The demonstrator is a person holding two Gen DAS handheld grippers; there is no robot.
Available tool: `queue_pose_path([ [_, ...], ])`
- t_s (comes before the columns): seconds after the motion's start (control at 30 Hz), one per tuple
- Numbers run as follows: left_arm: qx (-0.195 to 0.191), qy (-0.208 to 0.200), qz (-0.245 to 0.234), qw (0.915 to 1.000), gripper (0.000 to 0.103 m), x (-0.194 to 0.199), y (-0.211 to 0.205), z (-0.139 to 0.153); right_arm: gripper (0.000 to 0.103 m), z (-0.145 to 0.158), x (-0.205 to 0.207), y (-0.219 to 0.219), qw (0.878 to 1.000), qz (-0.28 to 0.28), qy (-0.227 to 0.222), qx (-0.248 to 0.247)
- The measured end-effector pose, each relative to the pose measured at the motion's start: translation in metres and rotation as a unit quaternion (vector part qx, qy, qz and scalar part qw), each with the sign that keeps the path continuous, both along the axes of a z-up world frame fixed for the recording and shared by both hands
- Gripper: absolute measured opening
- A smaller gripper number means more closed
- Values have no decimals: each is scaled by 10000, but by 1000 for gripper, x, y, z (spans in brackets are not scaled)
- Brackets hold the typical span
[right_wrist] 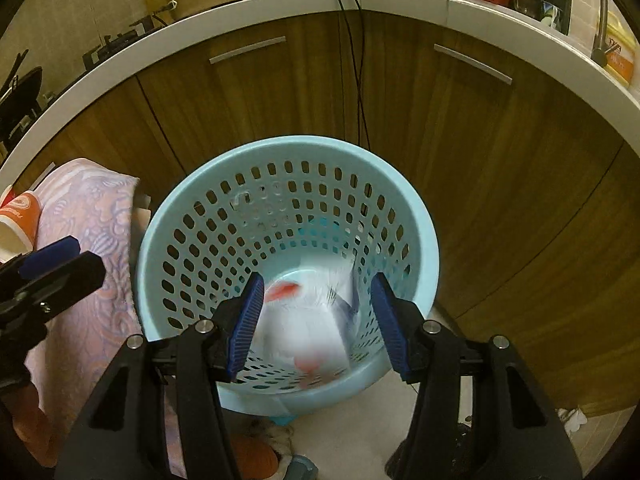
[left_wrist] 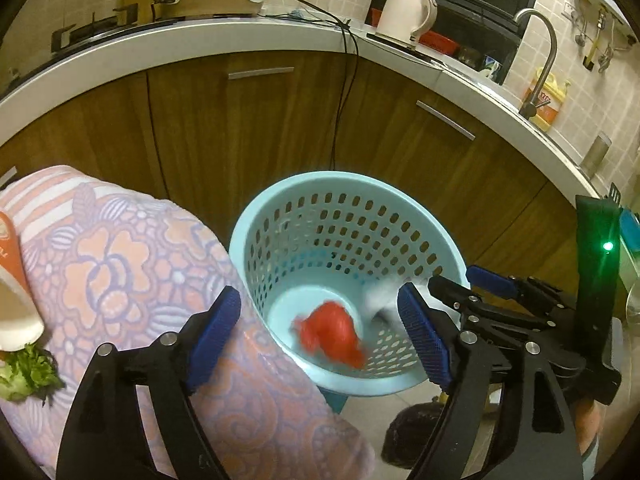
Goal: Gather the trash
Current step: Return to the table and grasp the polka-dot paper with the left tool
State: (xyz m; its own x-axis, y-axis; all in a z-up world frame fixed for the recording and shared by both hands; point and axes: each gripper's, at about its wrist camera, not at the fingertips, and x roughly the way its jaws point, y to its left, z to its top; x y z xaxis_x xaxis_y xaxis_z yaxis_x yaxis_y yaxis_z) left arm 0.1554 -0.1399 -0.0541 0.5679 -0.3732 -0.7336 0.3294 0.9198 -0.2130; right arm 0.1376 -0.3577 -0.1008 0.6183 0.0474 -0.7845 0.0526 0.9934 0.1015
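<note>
Left wrist view: red trash (left_wrist: 330, 334) is being seen in the blue basket (left_wrist: 424, 204), directly below the wide-open, empty left hand-held gripper (left_wrist: 316, 338); white trash (right_wrist: 308, 328) is blurring between the part-open right hand-held gripper (right_wrist: 316, 326) pads, contact unclear.

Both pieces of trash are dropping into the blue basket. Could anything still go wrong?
Maybe. The white wrapper is blurred and falling between the right gripper's open pads, so it might catch on one. The light blue basket stands close against the cloth-covered table, and a bump from either gripper might tip it. The red scrap already looks safely inside. The lettuce and paper cup still wait on the cloth.
</note>
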Motion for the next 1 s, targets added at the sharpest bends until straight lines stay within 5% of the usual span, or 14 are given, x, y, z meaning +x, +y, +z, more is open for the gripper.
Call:
queue_pose_path([
  [0.33, -199, -420, 311, 9984, 79, -48, 41, 34, 56, 42, -30, 25, 9980, 352, -517, 84],
  [0.67, -25, -1144, 1654, 9796, 79, -142, 154, 82, 56, 78, -79, 133, 9811, 1552, -1133, 240],
  [1.0, 82, -613, 2670, 9617, 77, -178, 249, 68, 53, 69, -111, 225, 9646, 2414, -1062, 91],
])
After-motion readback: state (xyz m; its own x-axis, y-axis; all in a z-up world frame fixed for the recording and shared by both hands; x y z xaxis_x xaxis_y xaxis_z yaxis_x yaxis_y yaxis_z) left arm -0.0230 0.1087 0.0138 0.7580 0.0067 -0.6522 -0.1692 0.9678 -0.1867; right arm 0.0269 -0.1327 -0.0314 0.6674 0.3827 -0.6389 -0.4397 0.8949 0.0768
